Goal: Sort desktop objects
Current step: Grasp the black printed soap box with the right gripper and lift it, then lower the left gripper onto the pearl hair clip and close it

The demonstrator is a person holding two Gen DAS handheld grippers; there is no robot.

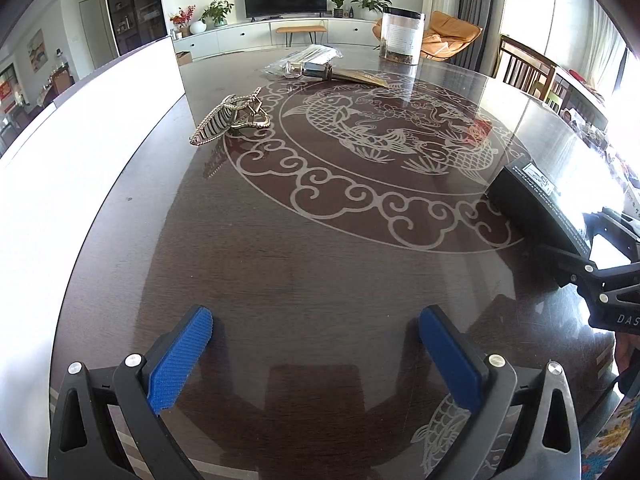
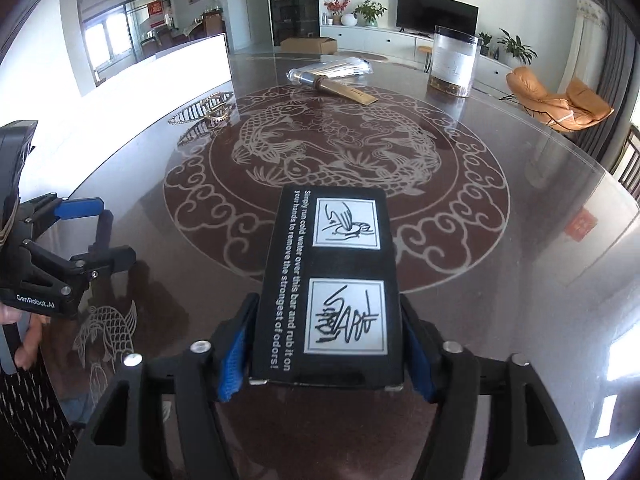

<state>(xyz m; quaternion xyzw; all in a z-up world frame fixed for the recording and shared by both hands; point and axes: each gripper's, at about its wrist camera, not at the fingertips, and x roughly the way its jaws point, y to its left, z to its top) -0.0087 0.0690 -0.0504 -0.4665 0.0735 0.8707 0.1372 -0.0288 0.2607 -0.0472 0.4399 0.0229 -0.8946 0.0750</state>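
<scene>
My right gripper (image 2: 326, 354) is shut on a black box (image 2: 332, 280) with white printed text and two drawings, held just above the dark table; the box also shows in the left wrist view (image 1: 540, 204). My left gripper (image 1: 314, 344) is open and empty over the table's near edge, and it shows in the right wrist view (image 2: 90, 232) at the far left. A gold hair claw clip (image 1: 232, 120) lies at the left. A small glass bottle (image 1: 310, 70) lies further back.
The dark round table (image 1: 320, 264) has a pale fish pattern. A clear jar (image 1: 402, 36) stands at the back right. A plastic packet (image 1: 316, 56) lies behind the bottle. A white box (image 1: 80, 152) stands along the left edge. Chairs stand at the right.
</scene>
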